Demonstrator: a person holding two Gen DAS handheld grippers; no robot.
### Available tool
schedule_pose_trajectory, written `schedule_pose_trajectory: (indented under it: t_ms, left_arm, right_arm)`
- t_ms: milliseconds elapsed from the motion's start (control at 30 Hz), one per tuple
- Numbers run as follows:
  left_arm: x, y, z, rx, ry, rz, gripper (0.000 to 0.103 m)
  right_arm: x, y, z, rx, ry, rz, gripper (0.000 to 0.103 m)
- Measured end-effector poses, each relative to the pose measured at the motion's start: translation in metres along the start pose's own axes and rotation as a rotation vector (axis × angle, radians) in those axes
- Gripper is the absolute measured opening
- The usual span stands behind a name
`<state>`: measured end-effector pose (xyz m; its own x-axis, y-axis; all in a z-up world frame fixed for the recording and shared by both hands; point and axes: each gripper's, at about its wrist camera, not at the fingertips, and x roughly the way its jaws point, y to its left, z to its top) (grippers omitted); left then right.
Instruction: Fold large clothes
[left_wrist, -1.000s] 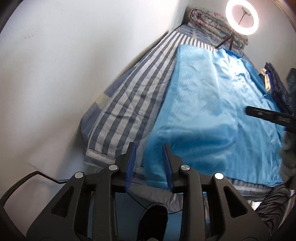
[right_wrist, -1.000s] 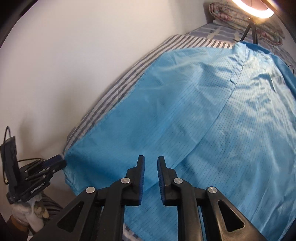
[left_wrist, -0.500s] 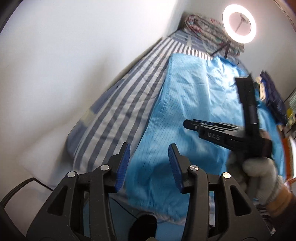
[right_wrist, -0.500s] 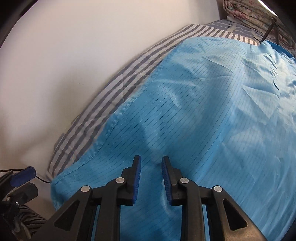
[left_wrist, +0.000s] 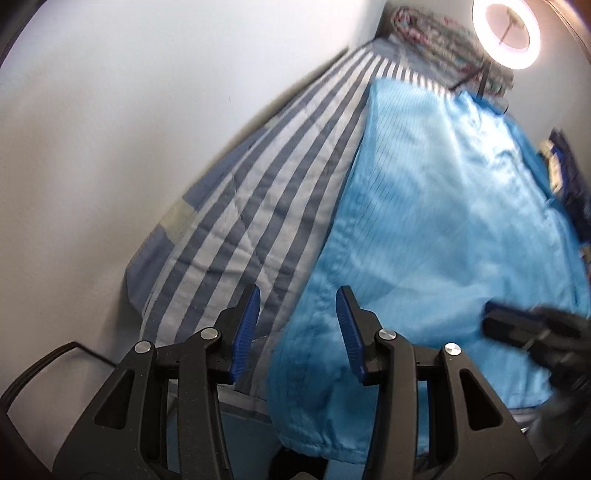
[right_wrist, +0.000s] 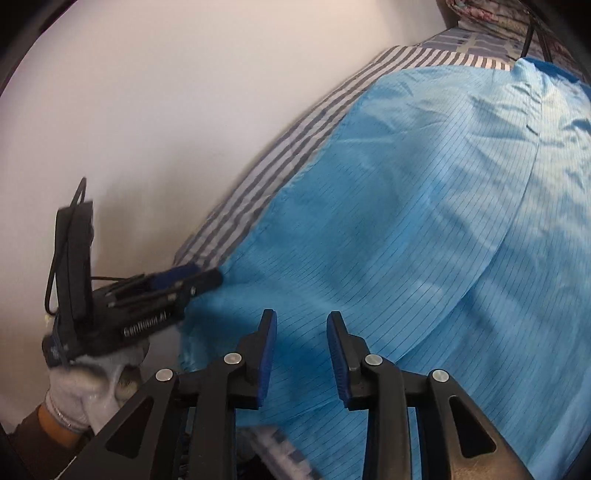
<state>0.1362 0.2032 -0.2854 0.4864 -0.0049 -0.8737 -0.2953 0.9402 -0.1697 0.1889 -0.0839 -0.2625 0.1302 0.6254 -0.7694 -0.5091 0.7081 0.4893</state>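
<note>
A large light-blue garment with thin dark lines lies spread flat on a grey-and-white striped bed cover. Its near left corner hangs over the bed's edge. My left gripper hovers open over that corner, with the garment's left hem below the gap and no cloth pinched. In the right wrist view the left gripper points at the hem of the garment. My right gripper hangs just above the near hem. Its jaws are opening with nothing between them. It also shows blurred as the right gripper.
A white wall runs along the bed's left side. A ring light and a folded floral quilt stand at the far end. Dark clothes lie at the right. A gloved hand holds the left gripper.
Both grippers came down closer to the garment's near edge and their jaws stand wider. The right gripper swung from the middle of the left wrist view to its lower right.
</note>
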Motion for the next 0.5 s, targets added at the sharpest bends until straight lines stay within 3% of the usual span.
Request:
schedule_pose_trajectory:
  t_ms: [100, 233, 367, 467, 500]
  left_arm:
    - [-0.002, 0.002, 0.005, -0.011, 0.006, -0.034, 0.044]
    - [0.015, 0.000, 0.006, 0.000, 0.068, -0.026, 0.044]
    - [0.024, 0.001, 0.003, -0.041, 0.098, -0.088, 0.044]
    - [0.023, 0.004, 0.005, -0.084, 0.107, -0.142, 0.044]
    - [0.024, 0.003, 0.006, -0.083, 0.107, -0.142, 0.044]
  right_arm:
    - [0.012, 0.015, -0.006, -0.044, 0.017, 0.011, 0.030]
    - [0.037, 0.018, -0.029, -0.101, 0.156, -0.061, 0.025]
    - [0.007, 0.012, -0.034, -0.087, 0.145, -0.035, 0.025]
    - [-0.017, 0.001, -0.036, -0.002, 0.108, 0.000, 0.047]
    - [-0.021, -0.004, -0.040, 0.040, 0.106, 0.029, 0.047]
